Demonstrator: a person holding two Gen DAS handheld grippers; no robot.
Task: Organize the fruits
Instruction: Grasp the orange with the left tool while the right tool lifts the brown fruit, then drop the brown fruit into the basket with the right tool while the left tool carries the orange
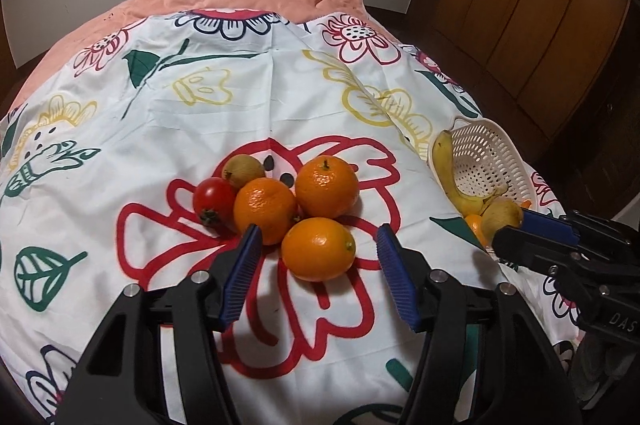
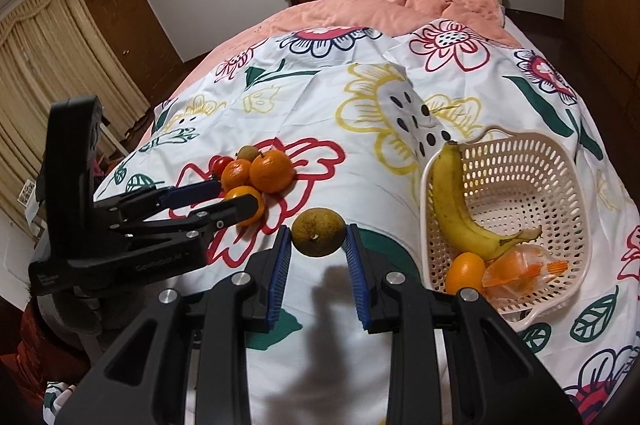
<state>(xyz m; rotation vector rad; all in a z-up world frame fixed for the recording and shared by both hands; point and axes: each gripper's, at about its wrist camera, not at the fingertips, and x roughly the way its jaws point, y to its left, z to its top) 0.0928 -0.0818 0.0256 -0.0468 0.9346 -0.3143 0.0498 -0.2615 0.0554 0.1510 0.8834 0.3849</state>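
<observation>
Fruits: right gripper (image 2: 319, 239) pinches kiwi (image 2: 319, 232), left gripper (image 1: 318, 257) gapes around near orange (image 1: 318, 250); squeezing may roll it off.

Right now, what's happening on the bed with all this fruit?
A person is sorting fruit into a white basket with a claw in each hand. The right claw is shut on a brownish-green fruit, held just short of the basket, which already holds a banana, an orange fruit and a clear wrapper with orange pieces. The left claw is open around the nearest orange, pads not yet touching. Two more oranges, a tomato and a kiwi wait on the floral sheet.
</observation>
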